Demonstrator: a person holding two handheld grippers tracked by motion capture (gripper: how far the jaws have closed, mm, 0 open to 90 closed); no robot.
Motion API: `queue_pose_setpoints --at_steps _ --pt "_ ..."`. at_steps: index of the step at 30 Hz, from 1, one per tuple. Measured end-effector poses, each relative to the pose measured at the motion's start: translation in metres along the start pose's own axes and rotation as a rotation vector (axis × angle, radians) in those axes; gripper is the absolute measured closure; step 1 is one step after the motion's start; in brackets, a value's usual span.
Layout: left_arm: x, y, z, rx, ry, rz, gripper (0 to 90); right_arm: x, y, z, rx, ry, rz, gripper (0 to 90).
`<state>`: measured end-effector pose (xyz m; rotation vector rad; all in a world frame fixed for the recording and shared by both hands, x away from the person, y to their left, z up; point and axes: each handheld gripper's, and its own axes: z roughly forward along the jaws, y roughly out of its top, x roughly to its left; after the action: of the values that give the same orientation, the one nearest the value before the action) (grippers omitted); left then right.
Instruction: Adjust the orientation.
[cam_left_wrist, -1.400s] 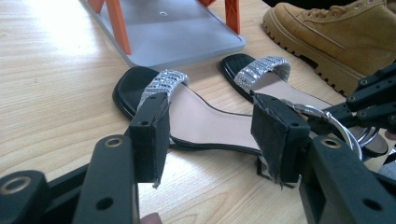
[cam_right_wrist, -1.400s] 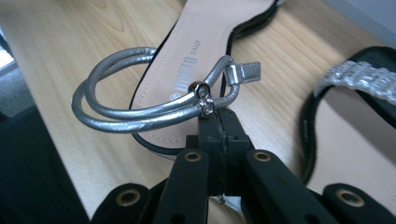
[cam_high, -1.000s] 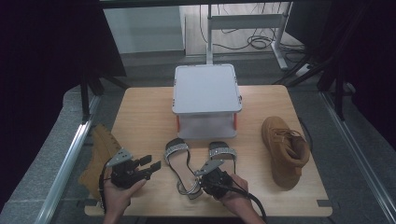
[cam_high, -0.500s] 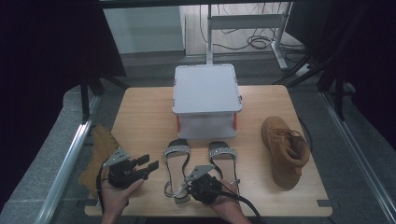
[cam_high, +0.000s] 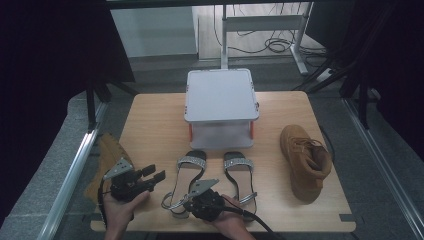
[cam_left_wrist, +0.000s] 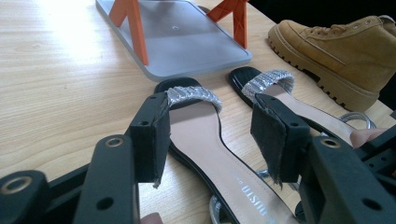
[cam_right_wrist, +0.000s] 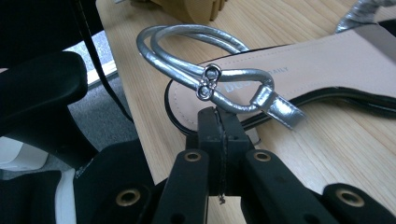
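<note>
The right tongs (cam_high: 196, 199) sit at the near edge of the table (cam_high: 150, 125), jaws pressed together with nothing clearly between them; in the right gripper view the closed tips lie just below the silver ankle strap (cam_right_wrist: 205, 79) of the left sandal (cam_high: 186, 181), at its heel. The left tongs (cam_high: 152, 176) are held wide apart at the near left, just left of that sandal, gripping nothing; the left gripper view looks between their pads (cam_left_wrist: 152, 135) along the sandal's insole. The right sandal (cam_high: 240, 177) lies just beside the first, parallel to it, toes pointing far. Behind both toes stands a grey lidded box (cam_high: 221, 105) with orange clips, close to the sandals. A tan boot (cam_high: 305, 160) stands to the right, apart from the sandals. Another tan boot (cam_high: 105, 160) lies off the table's left edge, beside the left hand (cam_high: 120, 212).
</note>
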<state>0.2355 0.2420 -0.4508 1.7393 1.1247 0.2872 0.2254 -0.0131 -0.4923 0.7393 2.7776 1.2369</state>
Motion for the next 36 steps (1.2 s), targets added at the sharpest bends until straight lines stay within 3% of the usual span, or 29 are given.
queue_pose_setpoints --at_steps 11,15,24,29,36 --pt "0.002 0.000 -0.003 -0.005 0.006 -0.003 47.7 0.004 0.009 0.013 -0.008 0.026 -0.019 89.3" --pt "0.004 0.000 -0.005 -0.007 0.009 -0.008 47.6 0.008 0.019 0.023 0.002 0.031 -0.047 89.3" --pt "0.007 0.000 -0.008 -0.014 0.015 -0.014 47.6 0.009 0.023 0.030 -0.012 0.042 -0.049 89.3" --pt "0.007 0.000 -0.008 -0.014 0.018 -0.014 47.6 0.010 0.020 0.023 -0.009 0.042 -0.053 89.3" --pt "0.007 -0.001 -0.009 -0.013 0.024 -0.014 47.6 0.000 0.011 -0.016 -0.081 -0.007 -0.027 89.3"
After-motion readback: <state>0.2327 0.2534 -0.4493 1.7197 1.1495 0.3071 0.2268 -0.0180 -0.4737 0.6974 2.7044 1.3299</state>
